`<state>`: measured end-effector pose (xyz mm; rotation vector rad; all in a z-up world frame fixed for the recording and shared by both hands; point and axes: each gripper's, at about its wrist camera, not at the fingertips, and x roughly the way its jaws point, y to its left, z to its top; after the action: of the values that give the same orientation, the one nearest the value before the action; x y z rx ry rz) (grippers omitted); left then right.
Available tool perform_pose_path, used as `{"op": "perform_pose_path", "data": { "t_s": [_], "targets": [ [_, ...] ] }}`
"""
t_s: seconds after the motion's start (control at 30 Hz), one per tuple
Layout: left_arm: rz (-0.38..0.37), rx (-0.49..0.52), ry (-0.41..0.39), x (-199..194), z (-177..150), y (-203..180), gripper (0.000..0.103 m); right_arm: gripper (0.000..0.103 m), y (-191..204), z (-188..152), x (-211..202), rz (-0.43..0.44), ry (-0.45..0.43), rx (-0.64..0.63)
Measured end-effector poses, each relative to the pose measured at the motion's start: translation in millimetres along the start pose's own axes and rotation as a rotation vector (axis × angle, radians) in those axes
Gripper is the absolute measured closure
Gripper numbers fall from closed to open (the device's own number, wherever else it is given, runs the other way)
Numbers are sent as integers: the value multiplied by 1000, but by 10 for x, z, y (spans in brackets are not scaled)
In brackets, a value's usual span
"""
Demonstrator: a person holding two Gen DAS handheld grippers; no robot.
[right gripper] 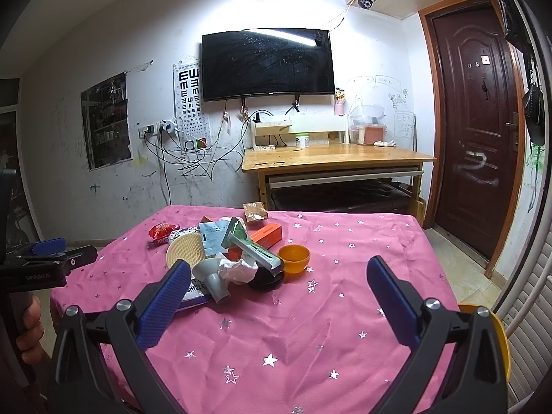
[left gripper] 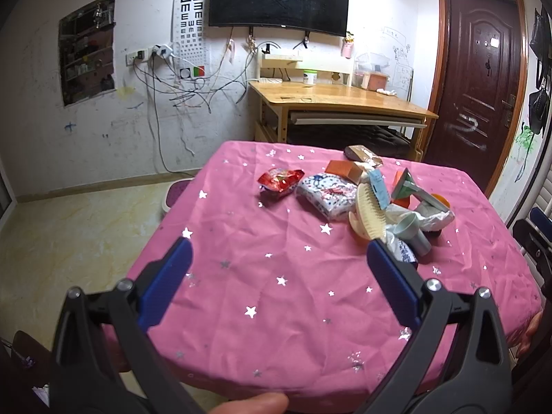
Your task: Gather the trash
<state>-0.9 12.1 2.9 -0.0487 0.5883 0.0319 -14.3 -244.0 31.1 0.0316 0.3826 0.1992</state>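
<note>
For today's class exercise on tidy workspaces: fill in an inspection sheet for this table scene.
Surface: pink starred tablecloth, wrinkled.
Job's things: red wrapper, crumpled tissue, orange box, brown packet.
Clutter: round brush, orange bowl, grey cup.
Grippers: left gripper and right gripper open, holding nothing.
Cables: tangled wires on the wall.
Surroundings: TV, wooden desk, door.
</note>
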Motion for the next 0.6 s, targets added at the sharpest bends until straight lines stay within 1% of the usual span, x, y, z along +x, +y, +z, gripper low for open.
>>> {"op": "perform_pose_path", "data": {
  "t_s": [0.6],
  "targets": [
    [-1,0,1,2,-2,0,6,8,-1,-26,47,2,4,-4]
  ]
}}
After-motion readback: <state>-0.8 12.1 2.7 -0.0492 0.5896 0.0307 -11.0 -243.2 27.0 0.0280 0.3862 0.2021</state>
